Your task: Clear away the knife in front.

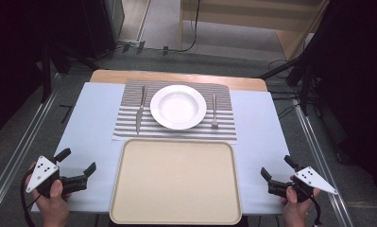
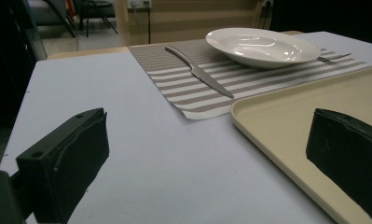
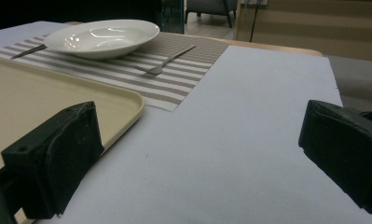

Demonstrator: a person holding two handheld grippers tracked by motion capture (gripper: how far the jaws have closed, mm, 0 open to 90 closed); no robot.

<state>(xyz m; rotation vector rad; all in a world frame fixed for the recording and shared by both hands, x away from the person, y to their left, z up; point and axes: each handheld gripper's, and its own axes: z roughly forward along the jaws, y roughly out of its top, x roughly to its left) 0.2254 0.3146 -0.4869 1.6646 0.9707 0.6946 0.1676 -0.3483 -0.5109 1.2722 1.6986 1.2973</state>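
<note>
High view, left gripper [image 1: 78, 160]: jaws spread, nothing between them, near-left corner of the table [image 1: 89, 123].
Right gripper [image 1: 276, 169]: jaws spread, empty, near-right corner.
Tray [image 1: 176, 179]: beige, between both grippers, touching neither.
Placemat [image 1: 174, 130]: striped, just beyond the tray.
Plate [image 1: 178, 107]: white, centred on the placemat.
Knife [image 1: 140, 111]: left of the plate.
Fork [image 1: 214, 112]: right of the plate.

The tabletop [image 1: 91, 123] carries a tray [image 1: 176, 182] at its near edge and a mat [image 1: 174, 130] directly behind the tray, the two just beside each other. A plate [image 1: 178, 106] sits on the centre of the mat. A knife [image 1: 140, 109] lies on the mat left of the plate; a fork [image 1: 214, 111] lies on the mat right of it. The left gripper [image 1: 77, 163] is held left of the tray, the right gripper [image 1: 276, 168] right of it, both at the near edge.
</note>
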